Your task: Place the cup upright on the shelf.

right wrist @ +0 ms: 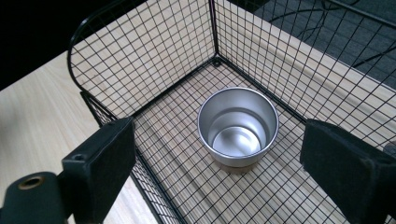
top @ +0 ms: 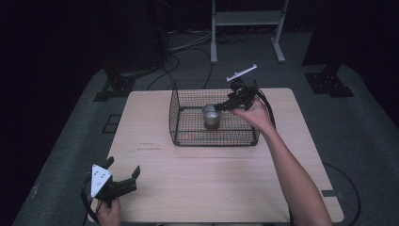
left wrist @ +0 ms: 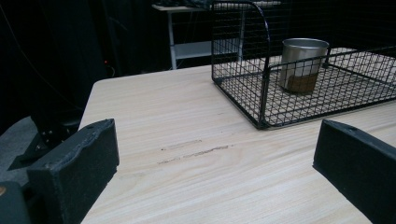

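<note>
Pale wooden table (top: pixel 197 179) spanning the middle of the high view, a faint dark scuff on its left half. On its far half, right of centre, black wire basket (top: pixel 188 134), open at the top, with a tall rounded wall on the left and lower walls along the near and right sides. Inside that basket, toward the far middle, metal cup (top: pixel 211 116), standing upright on the mesh floor, mouth up, shiny and empty inside, with a brown band round its base; seen again past the basket's corner in the left gripper view (left wrist: pixel 302 64) and from above in the right gripper view (right wrist: pixel 238 126). Right gripper (top: pixel 220 107) held above the basket just right of the cup, tilted down toward it, jaws released and spread wider than the cup, clear of its rim, gripping nothing. Left gripper (top: pixel 123 170) at the near left corner of the table, well apart from the basket, jaws parted wide over bare wood, nothing between them.
</note>
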A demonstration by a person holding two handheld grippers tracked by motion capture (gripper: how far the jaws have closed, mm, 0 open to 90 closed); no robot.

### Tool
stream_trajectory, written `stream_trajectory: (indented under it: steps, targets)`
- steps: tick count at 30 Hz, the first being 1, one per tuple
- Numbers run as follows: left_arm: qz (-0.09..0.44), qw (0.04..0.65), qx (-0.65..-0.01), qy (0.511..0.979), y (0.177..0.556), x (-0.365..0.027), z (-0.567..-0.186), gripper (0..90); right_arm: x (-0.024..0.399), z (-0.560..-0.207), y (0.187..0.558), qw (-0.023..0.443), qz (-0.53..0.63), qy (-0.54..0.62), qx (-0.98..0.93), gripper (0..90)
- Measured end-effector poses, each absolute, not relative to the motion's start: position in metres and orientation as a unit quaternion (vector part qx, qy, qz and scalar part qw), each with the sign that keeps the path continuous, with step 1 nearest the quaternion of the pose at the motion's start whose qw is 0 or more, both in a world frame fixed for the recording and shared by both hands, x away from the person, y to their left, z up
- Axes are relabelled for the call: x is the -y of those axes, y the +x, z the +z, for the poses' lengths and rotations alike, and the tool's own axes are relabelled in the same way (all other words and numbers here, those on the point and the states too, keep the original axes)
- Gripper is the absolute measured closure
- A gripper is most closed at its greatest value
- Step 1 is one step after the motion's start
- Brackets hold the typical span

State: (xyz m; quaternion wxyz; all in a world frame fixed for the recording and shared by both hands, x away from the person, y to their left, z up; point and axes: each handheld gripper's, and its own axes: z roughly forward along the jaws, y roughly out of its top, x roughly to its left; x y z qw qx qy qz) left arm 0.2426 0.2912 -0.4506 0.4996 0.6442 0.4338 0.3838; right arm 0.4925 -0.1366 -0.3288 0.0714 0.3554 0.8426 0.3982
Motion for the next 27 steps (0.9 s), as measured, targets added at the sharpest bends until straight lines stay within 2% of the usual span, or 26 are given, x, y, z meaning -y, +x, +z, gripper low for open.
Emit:
stream_trajectory:
  steps: [27]
  targets:
    - [0.384,0.497,-0.43,0.649,0.243,-0.29,-0.451,0.0,0.161,-0.324,0.457,0.07,0.402,0.334,-0.849,10.1]
